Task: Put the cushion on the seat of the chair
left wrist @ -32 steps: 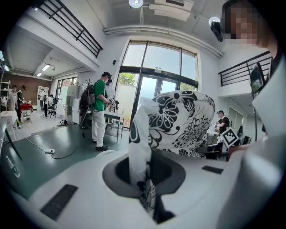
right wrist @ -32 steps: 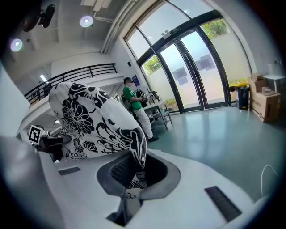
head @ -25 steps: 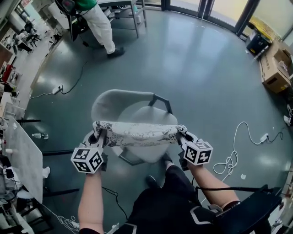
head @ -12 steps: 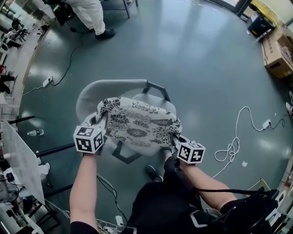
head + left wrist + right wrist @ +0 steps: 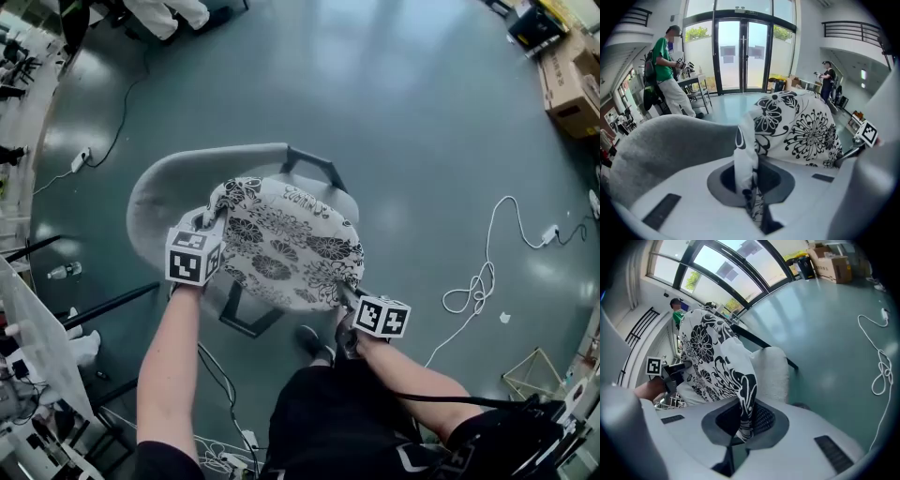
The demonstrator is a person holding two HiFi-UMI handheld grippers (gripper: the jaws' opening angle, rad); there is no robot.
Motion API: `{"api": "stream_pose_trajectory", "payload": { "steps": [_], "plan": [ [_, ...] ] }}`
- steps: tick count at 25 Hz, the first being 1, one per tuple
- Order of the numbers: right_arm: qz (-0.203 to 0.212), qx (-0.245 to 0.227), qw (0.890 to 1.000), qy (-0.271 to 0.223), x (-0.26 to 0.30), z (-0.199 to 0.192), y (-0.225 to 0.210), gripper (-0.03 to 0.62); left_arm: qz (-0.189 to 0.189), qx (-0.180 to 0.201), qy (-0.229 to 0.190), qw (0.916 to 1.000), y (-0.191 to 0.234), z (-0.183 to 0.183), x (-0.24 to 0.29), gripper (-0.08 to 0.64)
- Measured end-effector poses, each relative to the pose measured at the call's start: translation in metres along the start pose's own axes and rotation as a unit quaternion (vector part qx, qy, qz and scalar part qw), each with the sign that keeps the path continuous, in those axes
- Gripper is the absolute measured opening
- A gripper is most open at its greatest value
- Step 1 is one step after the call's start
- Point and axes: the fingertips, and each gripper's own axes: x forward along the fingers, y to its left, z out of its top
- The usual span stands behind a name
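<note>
Black-and-white floral cushion [image 5: 286, 246] is held spread over the seat of the grey chair [image 5: 159, 187], its left edge pinched by the left gripper [image 5: 214, 219], its near right corner by the right gripper [image 5: 345, 292].

Blk clothes [image 5: 337, 422]; left gripper [image 5: 212, 217] & right gripper [image 5: 347, 293] white, b&w marker cubes [image 5: 194, 256].

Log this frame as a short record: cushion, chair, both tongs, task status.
cushion: black-and-white floral, spread over the chair seat
chair: grey, backrest toward the left of the head view
left tongs: shut on one cushion edge
right tongs: shut on the opposite cushion edge
task status: cushion over the seat, not yet released; full contact cannot be told
floor: white cable lying to the right of the chair
</note>
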Motion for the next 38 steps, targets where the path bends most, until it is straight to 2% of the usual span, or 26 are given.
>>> {"api": "stream_pose_trajectory", "payload": {
  "steps": [5,10,18,22,28,38],
  "plan": [
    [-0.019,0.041,0.999,0.023,0.022,-0.025,-0.023,0.021,-0.005,0.047,0.027,0.9985,-0.009,-0.012,0.049,0.021],
    [-0.027,0.057,0.997,0.051,0.047,-0.047,-0.033,0.021,-0.012,0.086,0.065,0.9941,-0.012,-0.025,0.095,0.021],
    [-0.034,0.047,0.995,0.077,0.081,-0.056,-0.053,0.021,-0.002,0.117,0.094,0.9887,-0.01,-0.049,0.159,0.023],
    [-0.042,0.05,0.994,0.086,0.096,-0.059,-0.065,0.021,-0.001,0.111,0.105,0.9882,-0.01,-0.064,0.188,0.023],
    [-0.042,0.048,0.994,0.093,0.112,-0.067,-0.079,0.021,-0.009,0.146,0.119,0.982,-0.014,-0.08,0.22,0.023],
    [-0.051,0.041,0.993,0.098,0.131,-0.076,-0.097,0.023,-0.014,0.156,0.12,0.9803,-0.017,-0.099,0.252,0.023]
  ]
}}
